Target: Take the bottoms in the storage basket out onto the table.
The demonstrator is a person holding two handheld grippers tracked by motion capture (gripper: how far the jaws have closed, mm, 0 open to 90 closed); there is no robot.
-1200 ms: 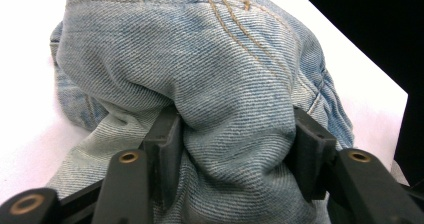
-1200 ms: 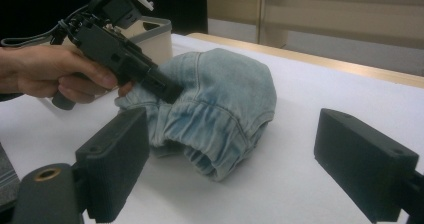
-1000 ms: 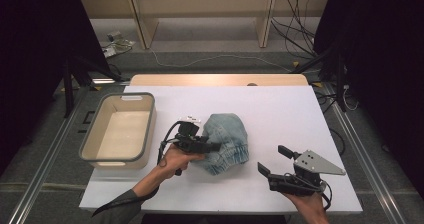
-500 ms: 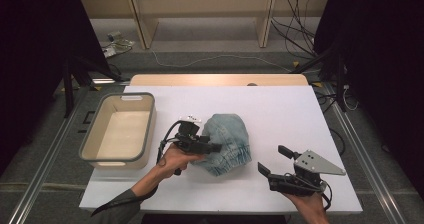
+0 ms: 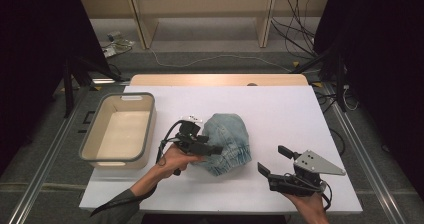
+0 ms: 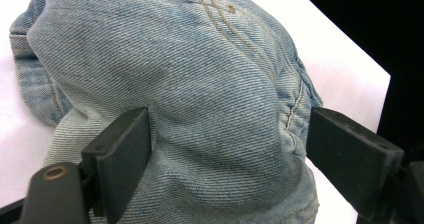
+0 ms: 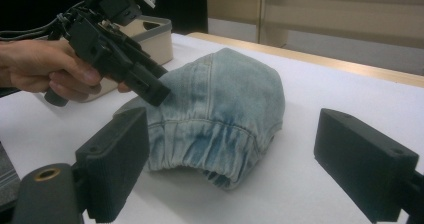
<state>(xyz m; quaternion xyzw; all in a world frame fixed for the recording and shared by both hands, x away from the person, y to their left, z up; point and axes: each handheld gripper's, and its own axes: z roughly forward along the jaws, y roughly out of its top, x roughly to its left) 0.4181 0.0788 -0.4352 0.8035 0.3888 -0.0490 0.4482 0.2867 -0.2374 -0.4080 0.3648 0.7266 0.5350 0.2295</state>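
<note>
High view: the rounded, faded light-blue denim cap (image 5: 227, 143) lies near the middle of the white table (image 5: 280, 109), well apart from the empty beige plastic tub with a grey rim (image 5: 117, 129) at the table's left side. The left gripper (image 5: 212, 149) sits at the cap's left flank; the right gripper (image 5: 272, 161) is held off to the cap's right, touching nothing, jaws wide apart.

Left gripper view: adds grip detail. The denim bulges between the two black jaws, which have just been opening; one pad lies against the fabric, the other stands just clear of it, so the cloth is not pinched.

Right gripper view: adds the cap's near side, with a gathered, elasticated hem and a darker blue band above it. The crown stands domed, with tan stitched seams running over it. A hand (image 7: 45, 69) holds the left gripper at the cap's top left.
</note>
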